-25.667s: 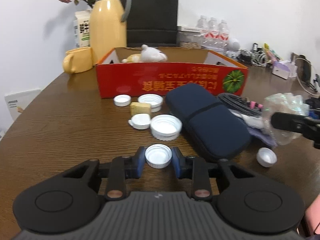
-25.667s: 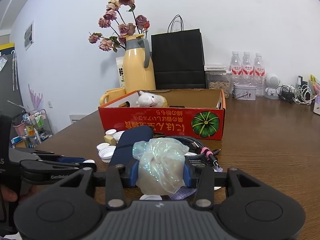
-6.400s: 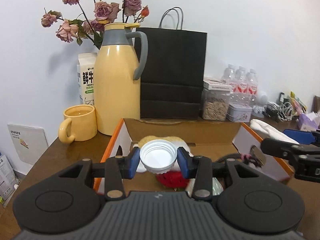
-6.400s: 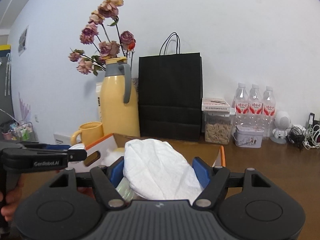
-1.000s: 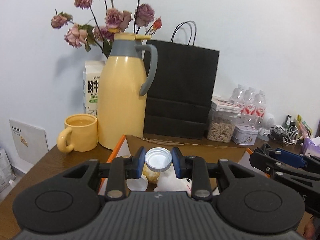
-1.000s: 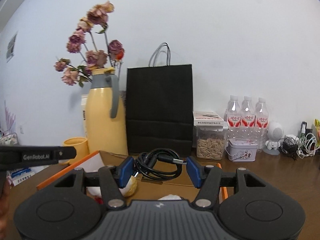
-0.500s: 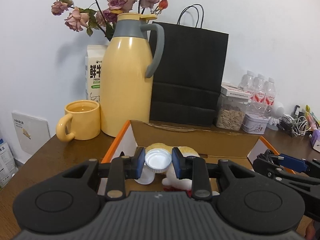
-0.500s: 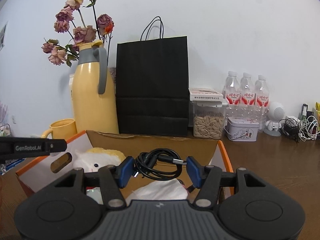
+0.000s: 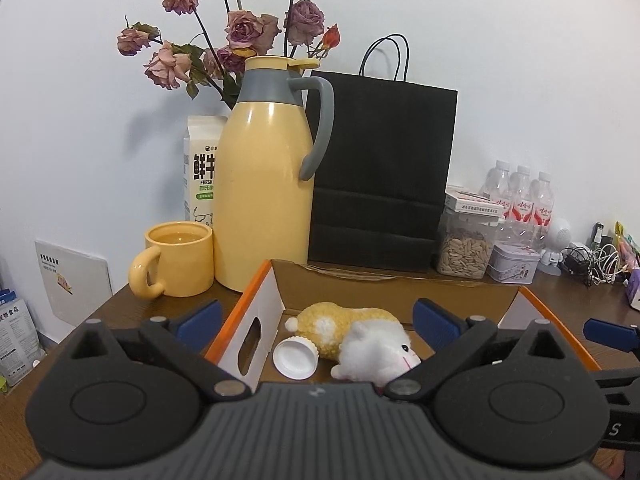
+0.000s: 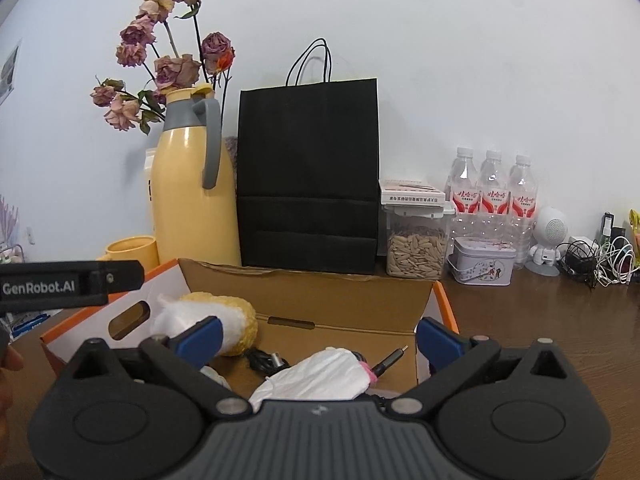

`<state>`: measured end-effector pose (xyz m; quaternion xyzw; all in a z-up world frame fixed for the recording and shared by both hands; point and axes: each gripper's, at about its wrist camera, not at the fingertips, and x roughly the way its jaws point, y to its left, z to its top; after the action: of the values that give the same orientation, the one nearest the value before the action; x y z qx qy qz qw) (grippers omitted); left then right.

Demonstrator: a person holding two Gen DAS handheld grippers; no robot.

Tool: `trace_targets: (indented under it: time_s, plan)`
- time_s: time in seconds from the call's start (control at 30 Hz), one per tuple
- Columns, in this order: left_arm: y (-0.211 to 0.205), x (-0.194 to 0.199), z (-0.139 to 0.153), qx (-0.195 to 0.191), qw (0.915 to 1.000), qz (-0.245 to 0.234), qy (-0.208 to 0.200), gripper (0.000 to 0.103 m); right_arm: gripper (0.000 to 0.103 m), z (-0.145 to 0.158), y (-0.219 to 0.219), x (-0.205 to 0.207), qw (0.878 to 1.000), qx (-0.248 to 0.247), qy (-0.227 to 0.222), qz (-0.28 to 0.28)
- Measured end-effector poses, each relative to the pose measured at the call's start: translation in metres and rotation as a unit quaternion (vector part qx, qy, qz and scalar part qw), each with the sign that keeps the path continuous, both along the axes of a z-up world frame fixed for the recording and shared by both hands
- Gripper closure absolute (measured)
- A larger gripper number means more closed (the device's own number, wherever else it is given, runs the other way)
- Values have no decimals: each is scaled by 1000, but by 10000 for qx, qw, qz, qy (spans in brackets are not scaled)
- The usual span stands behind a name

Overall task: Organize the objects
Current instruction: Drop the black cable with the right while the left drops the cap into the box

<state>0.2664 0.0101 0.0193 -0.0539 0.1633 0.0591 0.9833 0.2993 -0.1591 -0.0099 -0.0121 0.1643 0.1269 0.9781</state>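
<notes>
left hand-held gripper [image 9: 316, 320]: jaws just sprung wide, nothing pinched | white cap [image 9: 295, 358] below it in cardboard box [image 9: 400, 292], against plush toy [image 9: 360, 338] | right hand-held gripper [image 10: 318, 336]: just spread, empty | black cable [image 10: 266, 358] in box beneath

A plain white wall [image 9: 480, 40] rises behind a dark brown wooden table [image 10: 560, 320], evenly lit, with soft shadows.
</notes>
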Motion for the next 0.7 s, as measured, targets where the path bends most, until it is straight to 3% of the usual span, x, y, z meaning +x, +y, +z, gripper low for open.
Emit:
trace_targets:
  time_s: [0.7]
  plan:
    - [5,-43,7,78,9996,-76,-274,0,0,15,-27,-44,9994,14,-338,1]
